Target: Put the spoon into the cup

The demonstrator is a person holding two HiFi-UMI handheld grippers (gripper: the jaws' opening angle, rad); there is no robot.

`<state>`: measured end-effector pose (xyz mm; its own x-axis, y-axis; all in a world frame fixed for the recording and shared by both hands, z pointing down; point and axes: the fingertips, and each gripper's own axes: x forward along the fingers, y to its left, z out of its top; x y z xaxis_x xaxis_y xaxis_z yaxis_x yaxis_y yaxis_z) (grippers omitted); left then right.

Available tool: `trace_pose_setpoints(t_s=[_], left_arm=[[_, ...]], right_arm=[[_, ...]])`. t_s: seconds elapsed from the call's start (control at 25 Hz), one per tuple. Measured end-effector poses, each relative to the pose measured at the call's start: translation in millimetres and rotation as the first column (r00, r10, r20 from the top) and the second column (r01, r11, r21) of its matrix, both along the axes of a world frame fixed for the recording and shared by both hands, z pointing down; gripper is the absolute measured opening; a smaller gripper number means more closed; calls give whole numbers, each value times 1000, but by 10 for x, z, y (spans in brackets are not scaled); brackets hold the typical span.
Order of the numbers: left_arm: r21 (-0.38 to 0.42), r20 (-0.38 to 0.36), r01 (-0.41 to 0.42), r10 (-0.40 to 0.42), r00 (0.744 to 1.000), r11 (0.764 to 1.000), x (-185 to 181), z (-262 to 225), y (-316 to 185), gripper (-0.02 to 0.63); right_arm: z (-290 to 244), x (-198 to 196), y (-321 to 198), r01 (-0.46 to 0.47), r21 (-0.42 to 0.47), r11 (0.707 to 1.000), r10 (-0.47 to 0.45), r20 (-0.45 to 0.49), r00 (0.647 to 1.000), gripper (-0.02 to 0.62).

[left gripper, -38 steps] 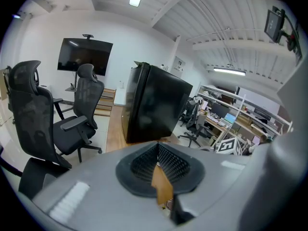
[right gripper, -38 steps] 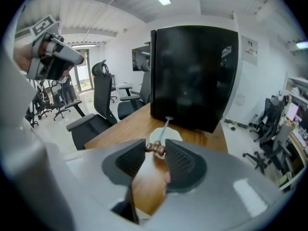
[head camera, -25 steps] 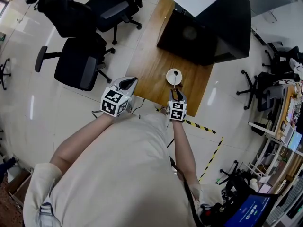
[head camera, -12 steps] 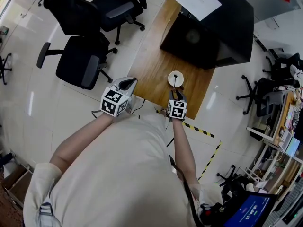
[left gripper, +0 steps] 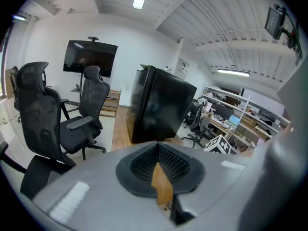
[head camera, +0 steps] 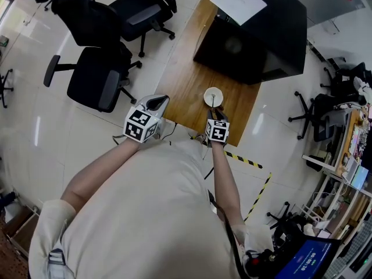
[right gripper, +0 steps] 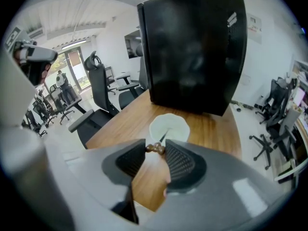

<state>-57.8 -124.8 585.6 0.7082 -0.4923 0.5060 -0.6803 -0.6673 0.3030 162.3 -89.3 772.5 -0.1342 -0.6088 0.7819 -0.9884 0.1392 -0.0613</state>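
Right tongs (right gripper: 155, 149): mine, clamped on the brown handle end of the spoon (right gripper: 163, 138). Its bowl sits inside the white cup (right gripper: 169, 128) just ahead, on the desk (right gripper: 214, 129). Left tongs (left gripper: 157, 149): together, empty.

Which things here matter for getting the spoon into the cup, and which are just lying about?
For the job: spoon, its brown end between the right gripper's jaws; white cup; wooden table.
Lying about: black cabinet; paper sheet; office chairs.

place: office | cues: swivel chairs (head camera: 96, 77), wall screen (left gripper: 90, 57), apparently cluttered desks (left gripper: 230, 115)
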Motion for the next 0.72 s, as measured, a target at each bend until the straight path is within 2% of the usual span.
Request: trace_pose_setpoints(t_s=[0.72], left_arm=[[5,2,-5,5,1000,1000,6,6,-18,0]], right_arm=[[155,69,-128,-1,-36,999,1,16,1000,129]])
